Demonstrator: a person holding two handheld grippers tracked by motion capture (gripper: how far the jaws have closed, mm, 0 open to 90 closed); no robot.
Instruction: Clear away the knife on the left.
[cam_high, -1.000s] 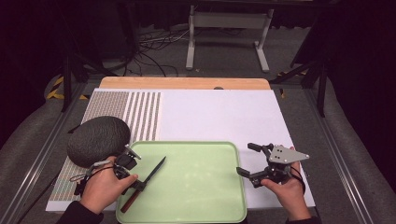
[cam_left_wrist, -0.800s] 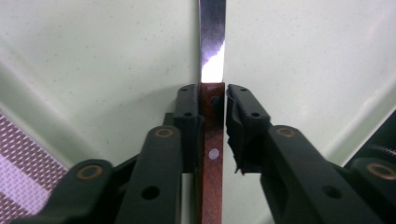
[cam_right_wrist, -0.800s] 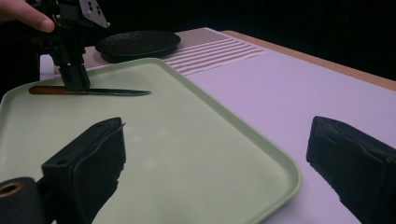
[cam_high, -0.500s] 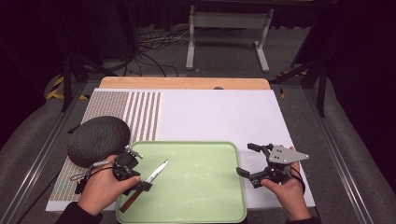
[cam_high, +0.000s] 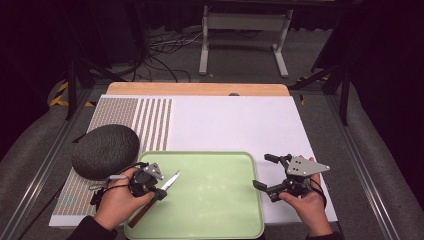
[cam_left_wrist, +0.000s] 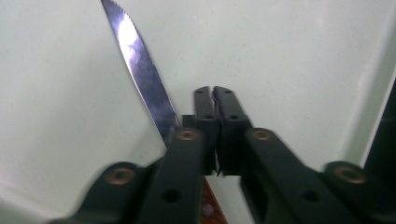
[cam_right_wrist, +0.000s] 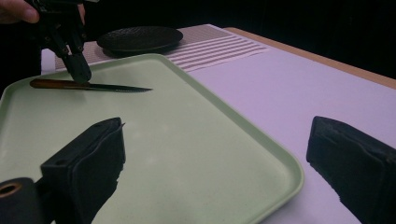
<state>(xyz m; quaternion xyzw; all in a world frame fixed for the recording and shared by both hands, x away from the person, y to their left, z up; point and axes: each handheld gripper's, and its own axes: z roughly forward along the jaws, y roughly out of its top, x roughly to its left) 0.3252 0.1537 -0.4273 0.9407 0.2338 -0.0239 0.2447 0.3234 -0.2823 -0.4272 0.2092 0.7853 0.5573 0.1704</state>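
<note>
Since a moment ago, the knife (cam_high: 159, 192) has swung on the green tray (cam_high: 220, 210), blade now pointing far-right. Left gripper (cam_high: 161, 192) has just snapped closed beside the blade, catching nothing, so the knife lies free. Right gripper (cam_high: 264, 172) waits wide open at the tray's right edge. Farther left sits a dark bowl (cam_high: 105, 150).

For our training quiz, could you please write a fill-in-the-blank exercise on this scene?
1. The knife lies on the green ____.
2. The left gripper's jaws are ____, beside the blade.
3. The right gripper's jaws are ____ and hold nothing.
4. The dark oval pad lies ____ of the tray in the high view.

Missing words: tray; shut; open; left
</note>
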